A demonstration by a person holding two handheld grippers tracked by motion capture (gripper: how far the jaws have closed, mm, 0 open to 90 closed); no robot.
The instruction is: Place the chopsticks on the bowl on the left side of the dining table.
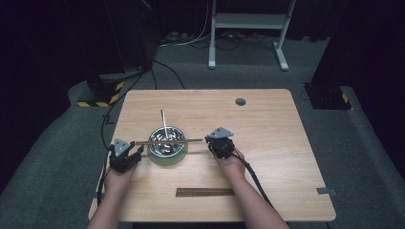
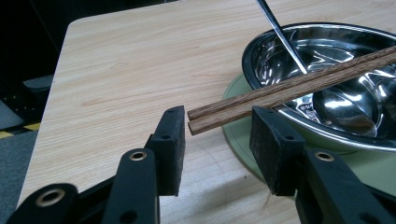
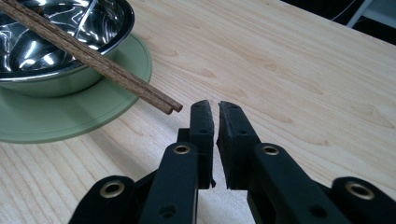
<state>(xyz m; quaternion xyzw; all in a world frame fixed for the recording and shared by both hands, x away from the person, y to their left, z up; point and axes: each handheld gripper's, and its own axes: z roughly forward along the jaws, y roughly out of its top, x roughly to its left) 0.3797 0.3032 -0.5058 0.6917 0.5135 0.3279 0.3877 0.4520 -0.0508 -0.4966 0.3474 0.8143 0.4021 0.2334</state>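
A pair of brown wooden chopsticks [image 1: 167, 141] lies side by side across the rim of a shiny steel bowl [image 1: 166, 148]. The bowl stands on a round green plate [image 1: 168, 162], and a metal spoon [image 1: 164, 121] leans in it. My left gripper [image 2: 217, 135] is open at the left ends of the chopsticks [image 2: 289, 88], which reach in between the jaws without being pressed. My right gripper [image 3: 215, 112] is shut on nothing, just right of the other ends of the chopsticks [image 3: 107, 65], near the plate's [image 3: 93, 112] edge.
A dark wooden strip [image 1: 204, 192] lies near the front edge of the light wooden table [image 1: 267, 143]. A round cable hole [image 1: 240, 101] sits at the back right. Cables and a white metal stand [image 1: 248, 21] are on the floor behind.
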